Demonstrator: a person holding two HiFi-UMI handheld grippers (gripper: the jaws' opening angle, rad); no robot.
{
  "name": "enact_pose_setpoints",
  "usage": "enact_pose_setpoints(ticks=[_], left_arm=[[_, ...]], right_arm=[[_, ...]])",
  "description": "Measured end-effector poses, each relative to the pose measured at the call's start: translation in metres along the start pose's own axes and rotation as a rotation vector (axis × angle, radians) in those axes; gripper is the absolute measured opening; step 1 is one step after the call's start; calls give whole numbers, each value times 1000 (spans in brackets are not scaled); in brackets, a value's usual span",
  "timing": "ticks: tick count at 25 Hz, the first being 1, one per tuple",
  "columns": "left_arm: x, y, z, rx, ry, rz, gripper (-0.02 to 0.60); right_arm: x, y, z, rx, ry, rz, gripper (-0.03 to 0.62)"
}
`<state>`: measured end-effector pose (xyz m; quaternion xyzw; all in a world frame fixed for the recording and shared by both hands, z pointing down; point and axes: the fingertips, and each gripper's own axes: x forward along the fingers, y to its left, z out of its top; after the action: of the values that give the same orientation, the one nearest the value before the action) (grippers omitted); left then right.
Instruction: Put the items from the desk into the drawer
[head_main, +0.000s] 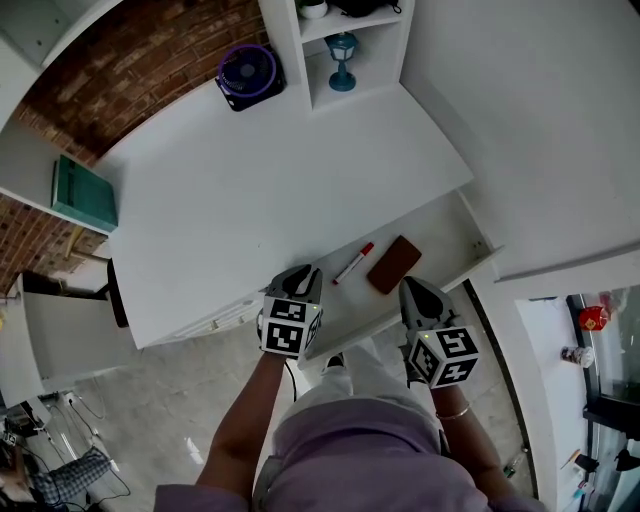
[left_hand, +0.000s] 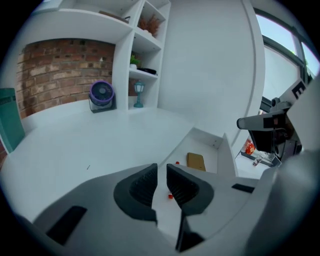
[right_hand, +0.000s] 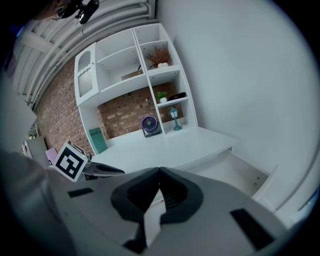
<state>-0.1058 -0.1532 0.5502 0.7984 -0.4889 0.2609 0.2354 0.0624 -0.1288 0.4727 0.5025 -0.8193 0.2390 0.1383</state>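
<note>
brick wall (head_main: 130, 70): rough red-brown bricks with pale joints, behind the desk's far edge.
desk (head_main: 250, 200): smooth matte white top, broad and flat, its right edge curving; most of the surface is bare.
shelf unit (head_main: 300, 60): white boxy compartments standing on the desk's far side.
drawer (head_main: 440, 235): shallow white tray with straight walls, pulled out from under the desk's right front; the case and marker lie on its floor.
left gripper (left_hand: 161, 172): grey moulded body with dark ribbed pads; jaws stand slightly apart with a narrow slit between them and pinch nothing; it hangs over the drawer's near end, with the marker showing through the slit below.
right gripper (right_hand: 160, 172): same grey build; jaw tips pressed together, nothing between them; it hangs at the drawer's front edge.
teal box (head_main: 84, 193): flat, rectangular, upright at the desk's left end.
fan (head_main: 248, 74): round purple grille on a dark base, beside the shelf unit.
case (head_main: 394, 264): brown, flat, rounded rectangle, in the drawer.
lantern (head_main: 342, 52): small blue figure on a stem, in a lower compartment.
marker (head_main: 353, 263): slim white barrel with a red cap, in the drawer just left of the case.
</note>
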Motion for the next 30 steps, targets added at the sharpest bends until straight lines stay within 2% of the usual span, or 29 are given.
enact_pose_setpoints(ticks=[11, 18, 30], left_arm=[[-51, 16, 23, -43, -129, 52, 29], [-82, 24, 27, -88, -190, 84, 21], [-127, 39, 40, -117, -285, 126, 0]], right_arm=[[-3, 22, 5, -24, -13, 18, 4], [-4, 35, 5, -43, -12, 43, 3], [-5, 55, 12, -69, -28, 81, 3]])
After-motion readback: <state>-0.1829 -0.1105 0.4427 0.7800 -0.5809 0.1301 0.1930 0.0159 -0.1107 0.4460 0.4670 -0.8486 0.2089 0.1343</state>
